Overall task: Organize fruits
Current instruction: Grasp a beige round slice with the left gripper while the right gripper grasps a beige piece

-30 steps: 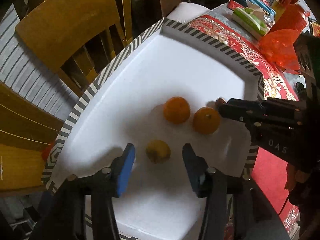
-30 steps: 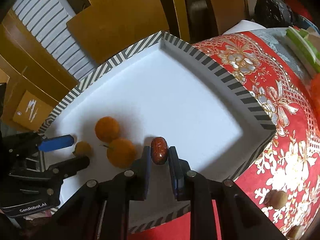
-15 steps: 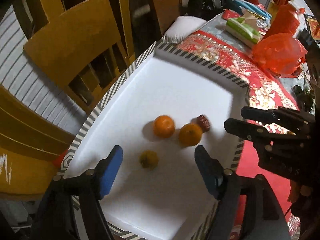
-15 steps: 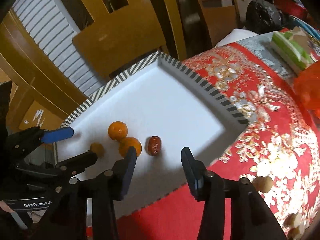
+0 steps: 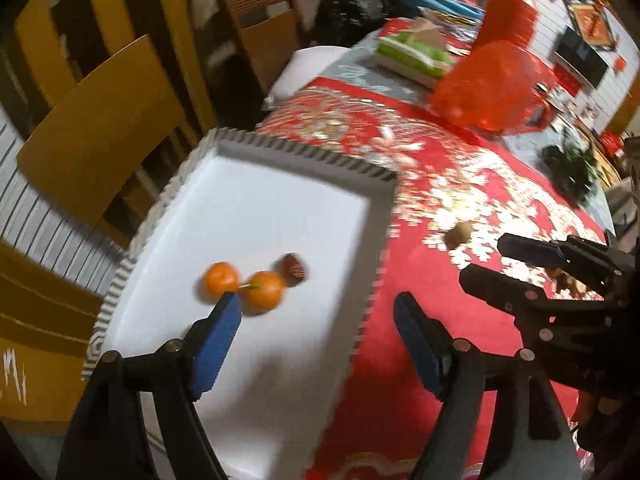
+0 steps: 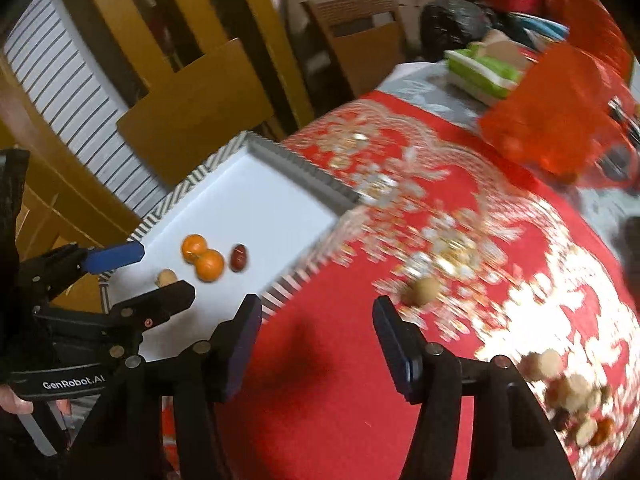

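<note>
Tray [image 6: 256, 196] sits at table's [image 6: 340, 360] left edge, left-centre of right-wrist view. In tray, lower-left part: 2 oranges [image 6: 202, 256] touching, date [image 6: 238, 257] just right of them, small fruit [image 6: 166, 277] lower left. Loose fruit [image 6: 425, 290] on table right of tray; pile [image 6: 572, 396] at lower right. Chairs [image 6: 192, 108] behind tray, upper left. Bag [image 6: 560, 120] & box [image 6: 484, 68] upper right.

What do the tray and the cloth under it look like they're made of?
Tray: smooth, matte white floor with a raised rim printed in black-and-white stripes; probably plastic or coated board, hard to tell through the blur.
Tablecloth: red with a pale floral pattern that catches the light, likely woven or embroidered fabric.
</note>
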`<state>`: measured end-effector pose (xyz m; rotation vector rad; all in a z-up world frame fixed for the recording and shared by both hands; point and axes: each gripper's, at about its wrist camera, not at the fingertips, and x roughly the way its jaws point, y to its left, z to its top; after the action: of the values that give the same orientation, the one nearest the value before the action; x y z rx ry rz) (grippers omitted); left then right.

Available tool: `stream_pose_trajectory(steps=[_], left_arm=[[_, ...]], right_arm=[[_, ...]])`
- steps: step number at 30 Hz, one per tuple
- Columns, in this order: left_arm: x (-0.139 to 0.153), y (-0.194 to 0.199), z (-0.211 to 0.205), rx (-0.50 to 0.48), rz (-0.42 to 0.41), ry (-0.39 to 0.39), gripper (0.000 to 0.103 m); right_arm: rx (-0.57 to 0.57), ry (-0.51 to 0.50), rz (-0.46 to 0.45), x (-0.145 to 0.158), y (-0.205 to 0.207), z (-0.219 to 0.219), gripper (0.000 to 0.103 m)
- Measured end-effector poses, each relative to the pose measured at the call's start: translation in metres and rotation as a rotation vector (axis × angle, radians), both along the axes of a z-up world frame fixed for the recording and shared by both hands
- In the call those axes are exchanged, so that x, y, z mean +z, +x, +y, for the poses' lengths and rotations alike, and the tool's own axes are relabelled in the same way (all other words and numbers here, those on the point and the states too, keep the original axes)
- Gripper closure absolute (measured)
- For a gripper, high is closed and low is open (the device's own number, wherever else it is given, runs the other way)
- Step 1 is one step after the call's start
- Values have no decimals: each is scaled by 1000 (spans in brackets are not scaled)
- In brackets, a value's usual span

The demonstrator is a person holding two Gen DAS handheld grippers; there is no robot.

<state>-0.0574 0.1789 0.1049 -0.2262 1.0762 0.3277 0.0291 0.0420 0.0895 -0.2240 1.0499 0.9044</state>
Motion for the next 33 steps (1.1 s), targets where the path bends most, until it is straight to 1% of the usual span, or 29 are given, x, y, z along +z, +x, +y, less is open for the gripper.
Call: stream_pose_trajectory(steps=[9, 14, 20, 25, 28, 31, 33], left_arm=[[0, 31, -64, -126, 1, -8, 25], [-6, 49, -98, -195, 12, -19, 25], [-17, 74, -126, -239, 32, -47, 25], [-27, 96, -142, -268, 46, -75, 25], [-35, 113, -157, -297, 57, -106, 25], [-44, 131, -174, -332, 59, -104, 25], [-51, 143, -187, -371, 66, -117, 25]], right_arm=[[-150, -12, 15, -4, 10, -80, 39], [-231, -24, 24, -9, 14, -127, 39], [-324, -44, 53, -20, 18, -182, 38], [-379, -41, 74, -25, 22, -210, 38], [-399, -38, 83, -28, 25, -223, 38], [-414, -34, 98, -31, 27, -233, 38], [-416, -34, 103, -32, 27, -237, 38]])
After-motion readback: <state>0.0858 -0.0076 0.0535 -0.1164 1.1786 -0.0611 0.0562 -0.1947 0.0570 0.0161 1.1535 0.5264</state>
